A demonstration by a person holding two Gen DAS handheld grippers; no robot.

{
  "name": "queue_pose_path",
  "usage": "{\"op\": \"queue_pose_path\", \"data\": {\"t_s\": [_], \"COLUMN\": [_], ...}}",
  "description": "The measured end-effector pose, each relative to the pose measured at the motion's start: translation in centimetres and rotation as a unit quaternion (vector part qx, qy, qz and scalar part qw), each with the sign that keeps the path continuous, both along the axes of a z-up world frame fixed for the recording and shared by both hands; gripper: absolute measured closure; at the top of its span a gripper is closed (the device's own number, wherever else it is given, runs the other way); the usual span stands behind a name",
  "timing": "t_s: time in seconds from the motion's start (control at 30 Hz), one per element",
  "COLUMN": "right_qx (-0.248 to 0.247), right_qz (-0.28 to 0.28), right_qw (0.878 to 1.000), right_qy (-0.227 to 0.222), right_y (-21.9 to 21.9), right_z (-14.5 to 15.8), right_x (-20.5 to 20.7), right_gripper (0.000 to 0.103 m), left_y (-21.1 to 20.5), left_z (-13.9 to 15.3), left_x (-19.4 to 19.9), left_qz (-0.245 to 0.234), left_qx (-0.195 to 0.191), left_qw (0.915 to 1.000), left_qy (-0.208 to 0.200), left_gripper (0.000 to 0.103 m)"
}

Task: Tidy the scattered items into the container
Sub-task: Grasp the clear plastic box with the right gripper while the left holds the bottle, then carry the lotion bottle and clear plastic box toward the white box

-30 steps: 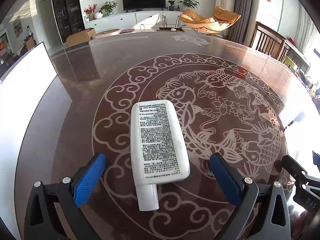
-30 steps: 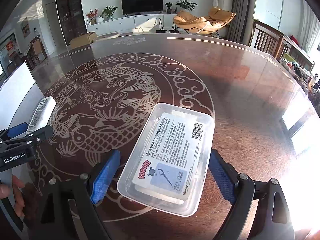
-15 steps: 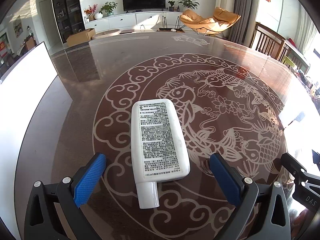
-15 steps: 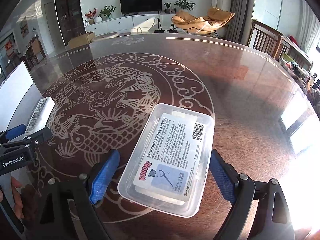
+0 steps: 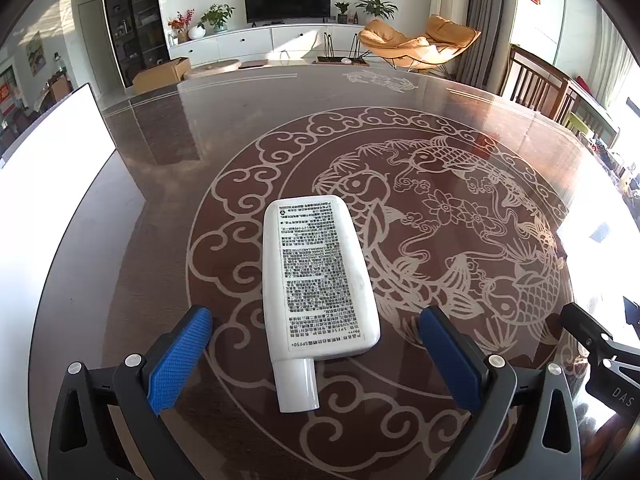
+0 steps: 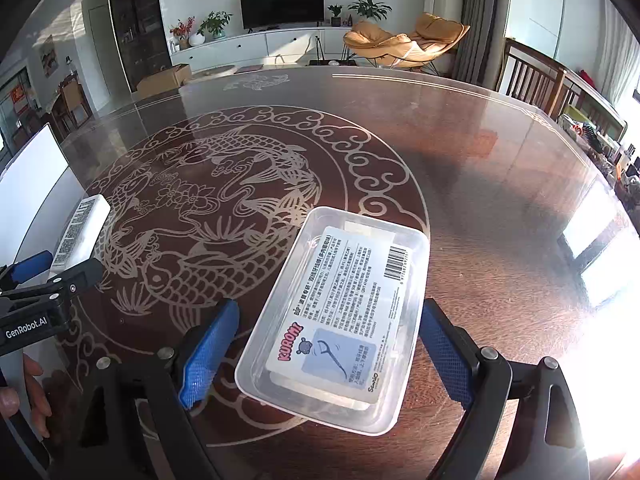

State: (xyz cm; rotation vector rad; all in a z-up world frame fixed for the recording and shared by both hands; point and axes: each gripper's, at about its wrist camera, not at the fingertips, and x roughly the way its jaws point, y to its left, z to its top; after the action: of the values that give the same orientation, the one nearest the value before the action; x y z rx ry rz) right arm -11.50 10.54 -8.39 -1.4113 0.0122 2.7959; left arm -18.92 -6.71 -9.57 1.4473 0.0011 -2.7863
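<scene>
Right now your left gripper point(image 5: 316, 344) hangs low over the table point(image 5: 248, 128) with its jaws spread wide, and the white tube point(image 5: 316, 276) lies flat between the blue pads point(image 5: 180, 360), touching neither. Its cap points back toward you, its flat end points away across the table, and its printed back label faces up. You can see it resting on the pale fish-and-cloud pattern set into the dark tabletop. Your right gripper point(image 6: 324, 350) is likewise open, jaws well apart, with the clear box point(image 6: 340, 316) lying between the pads point(image 6: 208, 352) and slightly skewed, its far end turned to the right. A gap shows on each side of the box, so nothing is held. Its label, with a barcode and a pink "KUROMI" logo, faces up. From the right wrist view you can also see the tube point(image 6: 82, 232) at the far left edge, just beyond the left gripper's black frame point(image 6: 40, 304), well apart from the box. A white board point(image 5: 44, 184) stands along the table's left side, near the tube but not touching it. Part of your hand point(image 6: 28, 384) shows at the lower left of the right wrist view, under the left gripper.
</scene>
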Motion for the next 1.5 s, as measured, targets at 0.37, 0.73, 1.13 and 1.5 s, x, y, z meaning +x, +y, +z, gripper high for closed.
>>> {"op": "queue_pose_path", "data": {"t_s": [0.37,0.73,1.13,1.5], "right_qx": [0.0,-0.049,-0.127,-0.139], "right_qz": [0.0,0.007,0.048,0.214], "right_qw": [1.0,0.999,0.991,0.966], "right_qy": [0.0,0.019,0.018,0.026], "right_y": [0.0,2.6,2.9,-11.2], "right_z": [0.0,0.6,2.9,5.9], "right_x": [0.0,4.0,8.9,10.0], "right_gripper": [0.012,0.041,0.041,0.041], "left_y": [0.2,1.2,1.8,-9.0], "left_z": [0.0,1.0,2.8,10.5], "left_x": [-0.2,2.9,12.4,17.7], "left_qz": [0.011,-0.029,-0.03,0.068], "left_qx": [-0.002,0.01,0.069,0.1], "left_qw": [0.9999,0.9994,0.9962,0.9874], "left_qy": [-0.002,0.015,0.043,0.103], "left_gripper": [0.0,0.052,0.052,0.085]}}
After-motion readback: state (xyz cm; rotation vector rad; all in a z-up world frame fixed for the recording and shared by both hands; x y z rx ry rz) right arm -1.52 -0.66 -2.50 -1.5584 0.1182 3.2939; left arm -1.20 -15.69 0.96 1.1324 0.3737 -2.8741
